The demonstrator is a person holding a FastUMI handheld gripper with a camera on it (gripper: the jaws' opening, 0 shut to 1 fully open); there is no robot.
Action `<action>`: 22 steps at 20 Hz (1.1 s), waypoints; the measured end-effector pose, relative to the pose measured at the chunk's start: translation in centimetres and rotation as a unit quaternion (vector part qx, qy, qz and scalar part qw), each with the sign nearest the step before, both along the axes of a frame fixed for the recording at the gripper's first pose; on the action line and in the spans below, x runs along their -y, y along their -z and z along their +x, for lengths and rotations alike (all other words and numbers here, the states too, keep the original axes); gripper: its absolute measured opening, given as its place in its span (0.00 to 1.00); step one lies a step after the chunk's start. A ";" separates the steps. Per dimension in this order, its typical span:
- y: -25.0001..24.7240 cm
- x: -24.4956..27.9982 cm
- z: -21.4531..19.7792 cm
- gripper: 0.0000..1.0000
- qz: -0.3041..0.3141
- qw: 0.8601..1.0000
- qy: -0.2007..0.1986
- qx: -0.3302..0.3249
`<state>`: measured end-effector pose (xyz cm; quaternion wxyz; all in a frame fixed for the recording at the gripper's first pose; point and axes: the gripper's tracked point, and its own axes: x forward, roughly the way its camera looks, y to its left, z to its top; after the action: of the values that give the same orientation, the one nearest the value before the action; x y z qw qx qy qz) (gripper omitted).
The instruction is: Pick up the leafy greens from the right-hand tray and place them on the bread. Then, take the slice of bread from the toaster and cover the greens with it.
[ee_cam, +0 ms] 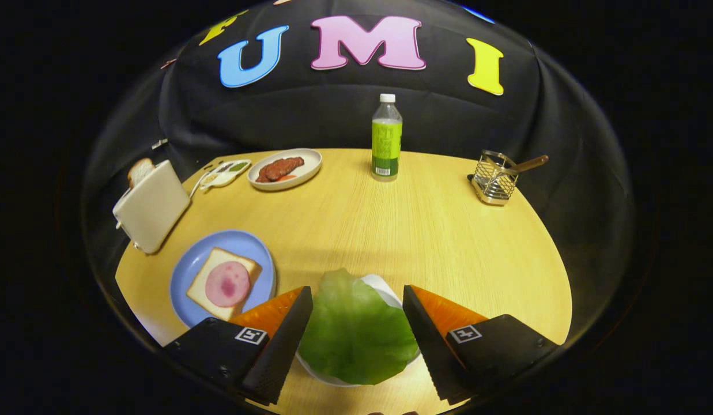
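My gripper (356,323) is wide open, holding nothing, fingers straddling the leafy greens (356,331) on their white tray (385,286); the bread (221,282) on the blue plate (195,262) lies just left.

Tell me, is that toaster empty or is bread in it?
Bread in it: a slice sticks up from the toaster. The hand-held gripper is open over the lettuce.
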<state>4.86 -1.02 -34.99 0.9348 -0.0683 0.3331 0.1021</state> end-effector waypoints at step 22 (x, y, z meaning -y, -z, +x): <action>4.6 0.2 -0.4 0.19 -0.004 0.997 -0.030 -0.075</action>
<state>4.47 -1.22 -39.59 0.9036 -0.0738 0.4002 0.1336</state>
